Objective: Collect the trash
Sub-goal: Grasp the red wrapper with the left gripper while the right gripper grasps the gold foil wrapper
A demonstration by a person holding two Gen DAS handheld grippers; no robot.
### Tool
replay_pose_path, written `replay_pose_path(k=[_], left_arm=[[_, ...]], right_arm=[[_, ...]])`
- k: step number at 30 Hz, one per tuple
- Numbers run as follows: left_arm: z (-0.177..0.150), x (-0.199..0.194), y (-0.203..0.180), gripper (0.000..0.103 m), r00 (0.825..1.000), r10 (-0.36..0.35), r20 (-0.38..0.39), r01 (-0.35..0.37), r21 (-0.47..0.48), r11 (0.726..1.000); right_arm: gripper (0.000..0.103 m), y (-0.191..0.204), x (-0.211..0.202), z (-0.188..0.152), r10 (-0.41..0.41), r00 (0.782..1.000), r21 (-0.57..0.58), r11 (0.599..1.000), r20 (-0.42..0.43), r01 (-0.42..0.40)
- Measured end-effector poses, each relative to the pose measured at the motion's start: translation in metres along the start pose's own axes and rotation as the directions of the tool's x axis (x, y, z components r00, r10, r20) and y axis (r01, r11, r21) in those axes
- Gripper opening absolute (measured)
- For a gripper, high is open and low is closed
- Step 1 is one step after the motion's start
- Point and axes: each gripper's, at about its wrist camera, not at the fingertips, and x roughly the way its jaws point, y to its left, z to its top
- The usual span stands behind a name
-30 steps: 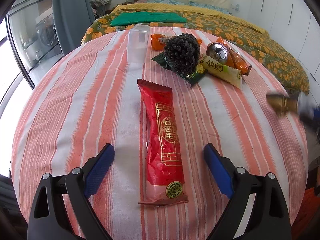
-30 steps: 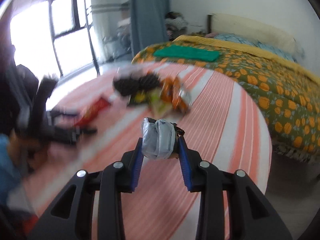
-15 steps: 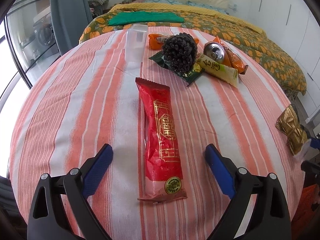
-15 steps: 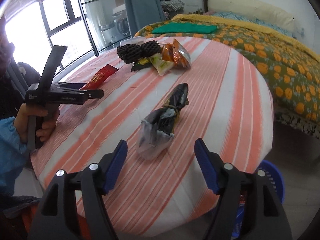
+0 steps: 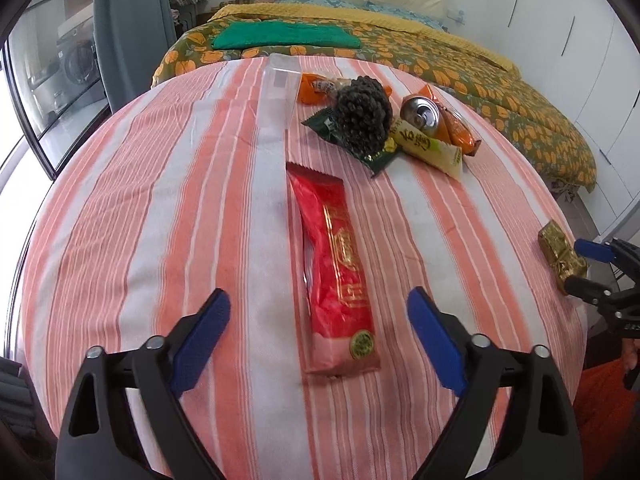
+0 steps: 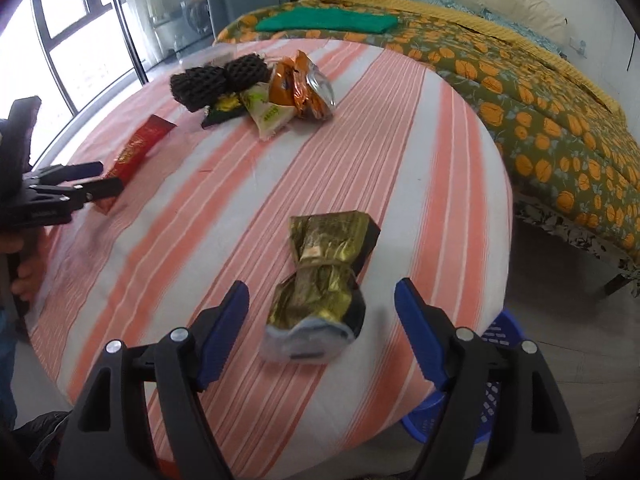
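Left wrist view: my left gripper (image 5: 318, 334) is closing, pads clear of the red wrapper (image 5: 334, 268) lying between them; trash pile (image 5: 384, 124) at twelve o'clock.

Right wrist view: my right gripper (image 6: 322, 328) is opening around the untouched gold wrapper (image 6: 322, 276); blue basket (image 6: 494, 380) at four o'clock.

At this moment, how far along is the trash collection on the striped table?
Nothing looks collected. Both grippers are empty: the left gripper is closing around the red wrapper without touching it; the right gripper is opening around the gold foil wrapper lying on the table. The pile beside the black foam net remains.
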Motion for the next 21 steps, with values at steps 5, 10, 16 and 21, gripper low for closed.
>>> replay_pose_path(k=[5,10,16,21], left_arm=[[0.006,0.011,-0.005,0.061,0.999,0.018,-0.046,-0.017,0.029,0.999],[0.001,0.005,-0.014,0.024,0.998,0.052,-0.029,-0.05,0.051,0.997],[-0.007,-0.016,-0.041,0.024,0.999,-0.041,0.01,0.041,0.037,0.998],[-0.008,-0.027,-0.107,0.024,0.986,-0.167,0.006,0.166,0.092,0.982]], right_arm=[[0.042,-0.002,0.018,0.006,0.028,0.998,0.022,0.999,-0.061,-0.027],[0.042,-0.005,-0.003,-0.004,0.069,0.998,0.053,0.996,0.005,-0.069],[0.042,-0.039,-0.027,-0.021,0.125,0.989,0.134,0.982,0.072,-0.134],[0.042,-0.096,-0.043,-0.046,0.083,0.991,0.227,0.968,0.107,-0.106]])
